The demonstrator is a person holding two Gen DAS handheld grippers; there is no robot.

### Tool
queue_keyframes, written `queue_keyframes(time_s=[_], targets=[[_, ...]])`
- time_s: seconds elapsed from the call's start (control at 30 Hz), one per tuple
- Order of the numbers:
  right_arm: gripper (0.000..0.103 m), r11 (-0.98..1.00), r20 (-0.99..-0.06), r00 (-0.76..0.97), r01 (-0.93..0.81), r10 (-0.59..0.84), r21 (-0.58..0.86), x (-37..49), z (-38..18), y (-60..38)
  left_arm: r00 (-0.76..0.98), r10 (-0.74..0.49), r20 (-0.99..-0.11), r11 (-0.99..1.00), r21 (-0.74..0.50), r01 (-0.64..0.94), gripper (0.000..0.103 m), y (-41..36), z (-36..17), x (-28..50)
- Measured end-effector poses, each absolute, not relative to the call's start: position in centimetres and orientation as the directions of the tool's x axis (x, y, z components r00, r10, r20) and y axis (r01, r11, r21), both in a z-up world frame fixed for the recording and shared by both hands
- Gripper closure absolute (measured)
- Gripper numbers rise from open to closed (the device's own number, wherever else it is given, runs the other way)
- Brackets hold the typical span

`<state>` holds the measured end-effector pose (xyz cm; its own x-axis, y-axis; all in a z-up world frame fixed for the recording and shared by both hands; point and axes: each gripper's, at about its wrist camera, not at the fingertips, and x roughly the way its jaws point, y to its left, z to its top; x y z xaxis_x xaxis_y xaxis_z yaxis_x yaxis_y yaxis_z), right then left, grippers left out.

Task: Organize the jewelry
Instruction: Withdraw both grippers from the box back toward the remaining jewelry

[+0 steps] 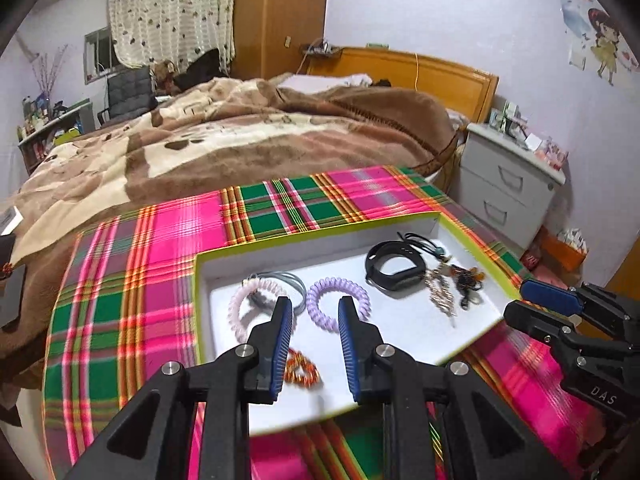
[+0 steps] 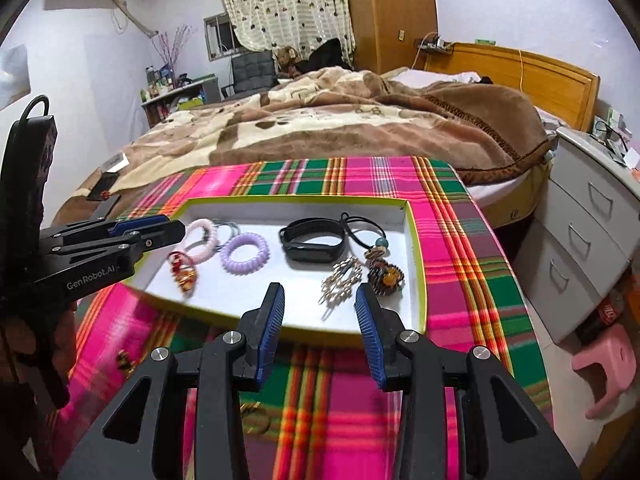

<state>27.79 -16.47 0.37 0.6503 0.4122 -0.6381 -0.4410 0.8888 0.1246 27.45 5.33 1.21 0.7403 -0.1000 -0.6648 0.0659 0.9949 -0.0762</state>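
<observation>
Left tool (image 1: 312, 312) angled downward over the near edge of the tray (image 1: 476, 280), blue pads apart, nothing between them. From the right wrist view, same left tool (image 2: 172, 226) seen side-on at the tray's left end, reaching in level from the left, fingers parted a little, empty; part of a hand dimly visible below its black handle.

Right tool (image 2: 320, 300) likewise tilted downward, pointing at the tray's near rim, pads spread wide, nothing gripped. In the left wrist view, right tool (image 1: 524, 300) entering from the right, just beside the tray's right corner, pads apart.

Shallow white tray with yellow-green rim lying on the bench under a pink and green plaid cloth (image 2: 440, 208). Inside the tray, left to right: red and gold beaded bracelet (image 2: 184, 272) near the front left, pale pink coil hair tie (image 2: 202, 240) partly over a grey hair band (image 1: 294, 282), lilac coil hair tie (image 2: 245, 256), black wristband (image 2: 312, 242), black cord necklace with teal bead (image 2: 368, 236), gold hair clip (image 2: 342, 278), dark amber-beaded ornament (image 2: 386, 276). All pieces resting flat on the tray floor, none touched by either tool.

On the cloth outside the tray, small gold pieces (image 2: 126, 360) near the left tool's handle, blurred, kind unclear.

Behind the bench, bed with brown blanket (image 2: 360, 120).
</observation>
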Motion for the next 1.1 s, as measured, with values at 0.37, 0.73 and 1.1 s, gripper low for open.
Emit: queue_keyframes(time_s=[0.37,0.73,1.1], targets=[[0.065,0.879,-0.599,0.668,-0.456,0.441,0.138,21.5,1.2,-17.7,0.787,-0.099,-0.609,0.995,-0.086,0.058,0.08,4.2,2.2,18.6],[0.065,0.877,-0.589,0.669,-0.452,0.454,0.163,16.2,0.8,-19.1,0.812,-0.072,-0.579,0.996,-0.08,0.031,0.08,3.6,1.6,11.7],[0.065,0.879,-0.603,0.658,-0.443,0.451,0.175,13.1,-0.3,-19.9,0.81,-0.059,-0.584,0.997,-0.069,0.023,0.08,3.8,0.7,7.3]])
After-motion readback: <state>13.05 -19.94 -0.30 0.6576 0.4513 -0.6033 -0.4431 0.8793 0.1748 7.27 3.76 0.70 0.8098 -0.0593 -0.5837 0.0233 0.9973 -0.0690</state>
